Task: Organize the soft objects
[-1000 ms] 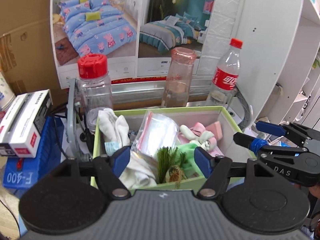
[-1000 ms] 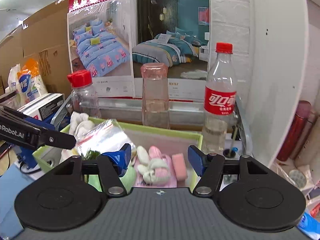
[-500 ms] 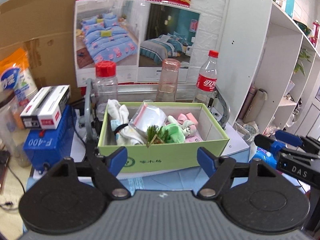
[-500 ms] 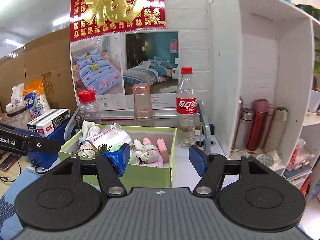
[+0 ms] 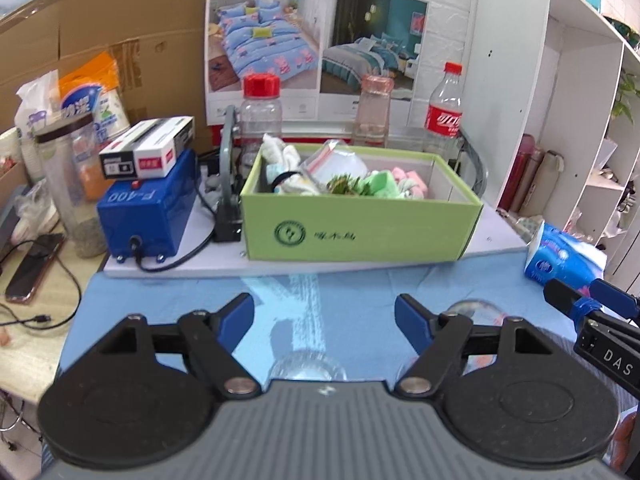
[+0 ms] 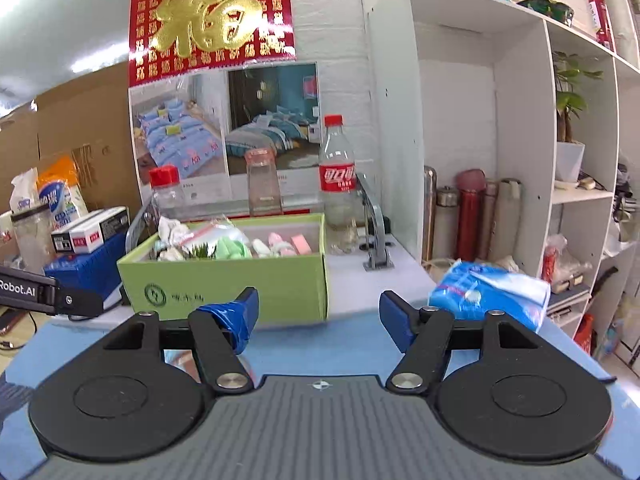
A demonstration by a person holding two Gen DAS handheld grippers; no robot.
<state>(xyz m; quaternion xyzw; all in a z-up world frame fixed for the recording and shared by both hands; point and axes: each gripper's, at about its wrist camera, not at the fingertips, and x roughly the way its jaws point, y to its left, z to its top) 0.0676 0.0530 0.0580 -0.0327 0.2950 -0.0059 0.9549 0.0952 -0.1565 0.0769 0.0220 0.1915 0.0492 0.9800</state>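
Note:
A green box stands on a white board, also in the right wrist view. It holds soft things: white socks, a clear zip bag, a green cloth and a pink plush. My left gripper is open and empty, low over the blue mat in front of the box. My right gripper is open and empty, back from the box; it shows at the left wrist view's right edge.
Three bottles stand behind the box. A blue device with a white carton sits left of it. A blue tissue pack lies on the right. White shelves with flasks stand on the right. A phone lies far left.
Both grippers have pulled back from above the box to low over the blue mat. Both stayed open and empty.

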